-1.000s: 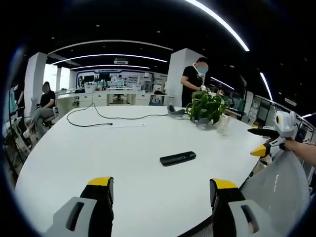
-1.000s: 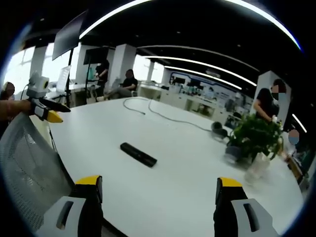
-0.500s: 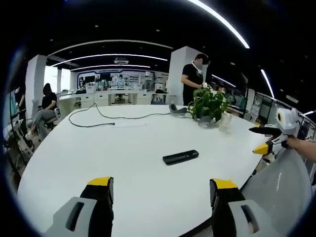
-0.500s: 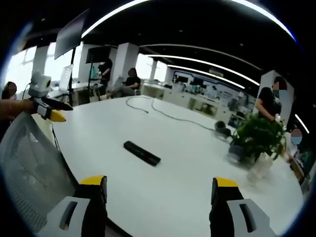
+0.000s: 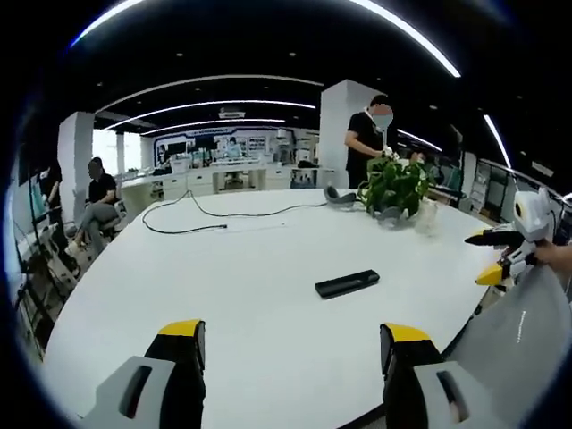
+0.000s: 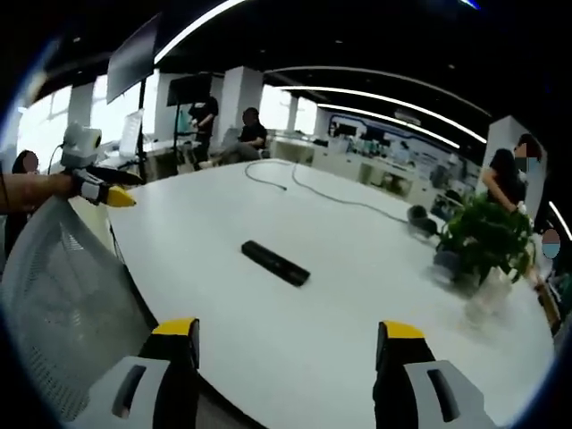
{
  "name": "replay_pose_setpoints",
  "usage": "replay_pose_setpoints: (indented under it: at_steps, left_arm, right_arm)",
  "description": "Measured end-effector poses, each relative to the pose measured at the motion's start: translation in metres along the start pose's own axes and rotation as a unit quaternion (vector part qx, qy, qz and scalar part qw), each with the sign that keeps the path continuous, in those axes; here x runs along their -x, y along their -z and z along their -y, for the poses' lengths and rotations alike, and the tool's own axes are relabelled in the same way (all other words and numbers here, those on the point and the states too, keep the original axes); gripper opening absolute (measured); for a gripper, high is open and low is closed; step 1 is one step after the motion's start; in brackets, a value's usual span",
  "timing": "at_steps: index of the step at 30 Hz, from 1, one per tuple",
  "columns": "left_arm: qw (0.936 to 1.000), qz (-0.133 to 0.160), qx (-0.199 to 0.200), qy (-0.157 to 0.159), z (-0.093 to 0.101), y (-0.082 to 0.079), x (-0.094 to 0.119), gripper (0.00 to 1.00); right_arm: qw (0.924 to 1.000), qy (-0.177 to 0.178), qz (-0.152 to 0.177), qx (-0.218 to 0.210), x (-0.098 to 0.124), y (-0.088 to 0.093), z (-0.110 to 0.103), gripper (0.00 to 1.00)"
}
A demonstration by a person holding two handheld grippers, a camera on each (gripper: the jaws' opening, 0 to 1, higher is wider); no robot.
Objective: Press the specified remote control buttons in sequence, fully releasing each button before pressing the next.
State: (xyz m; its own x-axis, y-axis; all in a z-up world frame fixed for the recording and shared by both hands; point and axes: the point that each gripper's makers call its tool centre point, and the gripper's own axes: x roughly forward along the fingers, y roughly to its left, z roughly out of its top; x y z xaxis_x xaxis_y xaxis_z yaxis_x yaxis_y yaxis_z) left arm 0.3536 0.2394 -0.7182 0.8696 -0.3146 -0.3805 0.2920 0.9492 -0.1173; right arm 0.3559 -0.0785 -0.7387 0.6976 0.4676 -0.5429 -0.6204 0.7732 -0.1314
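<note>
Black and slim, the remote control (image 5: 347, 283) lay flat on the white table (image 5: 223, 268), a long bar with nothing touching it. In the left gripper view it sat ahead of my left gripper (image 5: 292, 335), well beyond the yellow-tipped jaws and nearer the right one; those jaws stood wide apart, holding nothing. In the right gripper view the remote control (image 6: 275, 263) lay ahead of the gap of my right gripper (image 6: 288, 333), slightly toward the left jaw, whose jaws were equally spread and empty. I could not make out any buttons or markings on it. A potted plant (image 5: 394, 187) stood farther back, and a cable (image 5: 214, 214) trailed across the far tabletop. A mesh chair back (image 6: 63, 304) covered the table's near edge.
</note>
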Motion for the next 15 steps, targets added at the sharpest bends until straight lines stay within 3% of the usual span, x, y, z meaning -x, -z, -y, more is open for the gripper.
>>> replay_pose_setpoints:
  at_steps: [3,6,8,10,12,15]
  left_arm:
    - [0.9998,0.009,-0.007,-0.015,-0.005,-0.003,0.004,0.85]
    - [0.9988,-0.018,-0.043,-0.014,-0.001,0.001,-0.001,0.84]
    - [0.9966,-0.052,-0.062,0.011,0.011,0.01,-0.004,0.83]
    - [0.9949,-0.064,-0.072,0.03,0.02,0.012,-0.007,0.82]
    - [0.9927,-0.073,-0.072,0.063,0.03,0.012,-0.011,0.82]
    - [0.986,-0.119,-0.068,0.094,0.035,0.017,-0.02,0.8]
  right_arm:
    - [0.999,-0.006,0.018,-0.04,0.002,-0.004,0.001,0.79]
    - [0.999,-0.01,0.017,-0.039,0.001,-0.004,0.0,0.79]
    - [0.9993,-0.011,0.014,-0.033,0.001,-0.003,-0.001,0.79]
    - [0.9995,-0.009,0.008,-0.03,0.0,-0.001,0.0,0.79]
    - [0.9993,-0.007,0.002,-0.036,0.0,0.002,0.001,0.79]
    - [0.9989,0.009,-0.006,-0.046,0.002,0.006,0.007,0.77]
